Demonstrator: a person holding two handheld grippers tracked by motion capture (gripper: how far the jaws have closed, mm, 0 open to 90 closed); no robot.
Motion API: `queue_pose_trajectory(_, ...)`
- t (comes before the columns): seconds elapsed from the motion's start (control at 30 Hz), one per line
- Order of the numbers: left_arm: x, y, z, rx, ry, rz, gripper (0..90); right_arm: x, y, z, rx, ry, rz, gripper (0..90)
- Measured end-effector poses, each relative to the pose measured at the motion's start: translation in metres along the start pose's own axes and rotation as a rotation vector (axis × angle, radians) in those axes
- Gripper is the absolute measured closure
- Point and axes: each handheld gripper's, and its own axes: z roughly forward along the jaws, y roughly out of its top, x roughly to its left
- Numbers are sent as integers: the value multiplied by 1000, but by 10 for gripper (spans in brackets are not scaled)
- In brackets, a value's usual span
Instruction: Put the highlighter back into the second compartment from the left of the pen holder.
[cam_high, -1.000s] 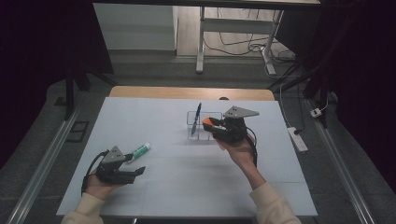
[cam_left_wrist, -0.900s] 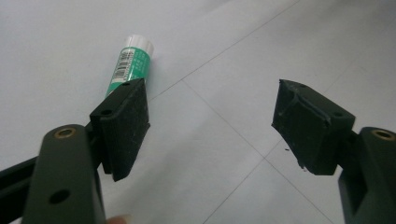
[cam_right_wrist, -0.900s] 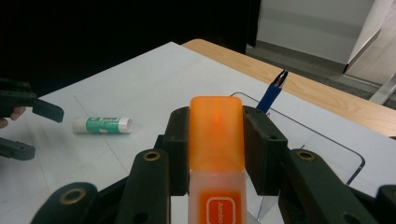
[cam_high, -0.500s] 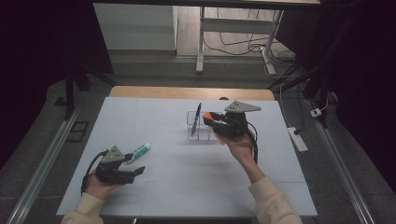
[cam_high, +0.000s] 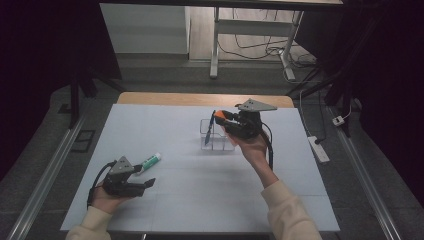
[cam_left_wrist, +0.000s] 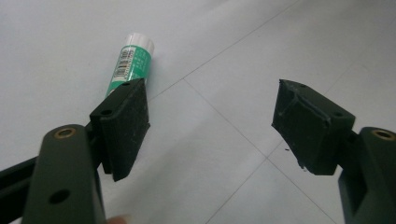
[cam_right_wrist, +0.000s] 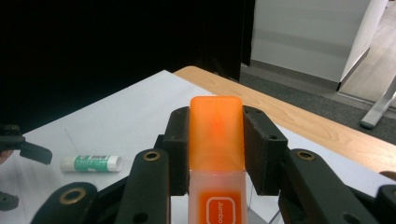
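Meanwhile, clear organizer holds one blue pen.

We see a white-topped counter carrying a green-and-white glue stick and a clear plastic organiser box.

Lower end of the green glue stick hidden behind the left hand-held gripper pad, orange-capped bottle cut off by the bottom edge, its sides covered by the right hand-held gripper, clear organiser contents too small to tell.
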Motion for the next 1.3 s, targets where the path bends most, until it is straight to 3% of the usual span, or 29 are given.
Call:
queue_pose_trajectory(0.37, 1, 0, 1, 2, -3, -2, 271, -10, 5, 12, -7, -24, 8, 640)
queue_pose_trajectory(0.9, 2, -1, 3, 8, -4, -1, 271, -19, 15, 32, -14, -13, 26, 640)
queue_pose_trajectory(1.3, 2, -1, 5, 19, -8, 4, 270, -29, 5, 56, -19, -1, 45, 639)
